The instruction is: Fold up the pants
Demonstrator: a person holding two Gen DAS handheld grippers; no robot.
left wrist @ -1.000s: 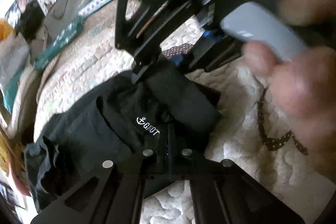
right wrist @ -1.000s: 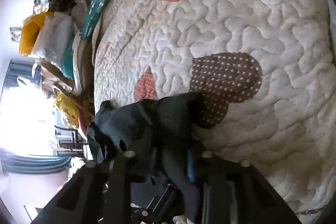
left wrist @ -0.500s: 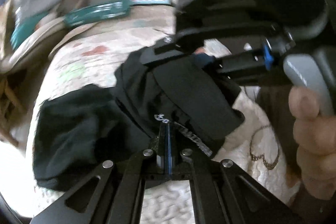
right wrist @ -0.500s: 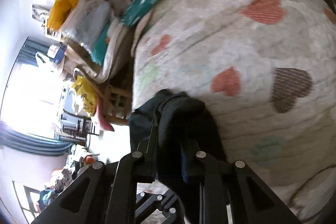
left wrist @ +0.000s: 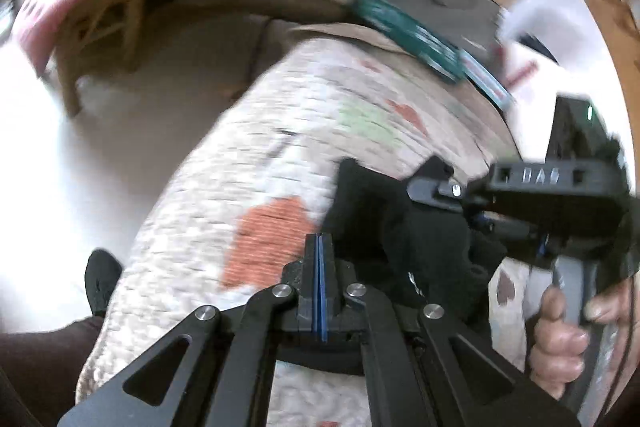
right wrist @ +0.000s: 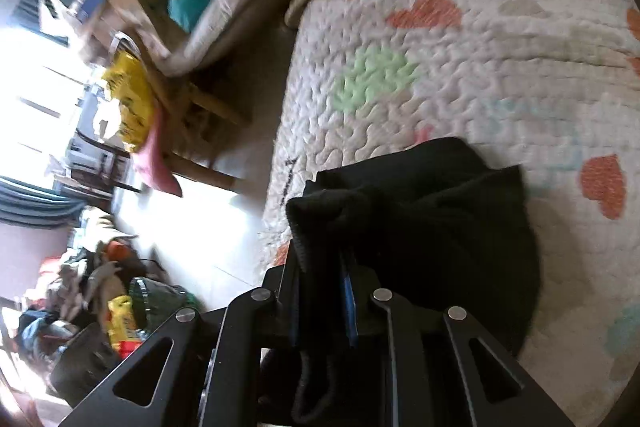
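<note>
The black pants (right wrist: 432,211) hang bunched over the heart-patterned quilt (right wrist: 480,47). My right gripper (right wrist: 322,275) is shut on a thick fold of the pants, with cloth running down between the blue-padded fingers. In the left wrist view the pants (left wrist: 400,227) hang to the right of my left gripper (left wrist: 319,251), whose jaws are pressed together with black cloth right behind and below them; whether it grips the cloth I cannot tell. The right gripper (left wrist: 448,191) shows there too, clamped on the pants and held by a hand.
The quilt's edge (right wrist: 280,155) drops to a bright floor on the left. A wooden chair (left wrist: 104,19) with cushions and a teal package (left wrist: 408,35) lie beyond the bed. Clutter and bags (right wrist: 120,307) sit on the floor.
Both grippers have swung toward the bed's edge, carrying the pants along. The pants have come off the quilt into a tighter bunch, and the left view has turned from the pants to the quilt and floor.
</note>
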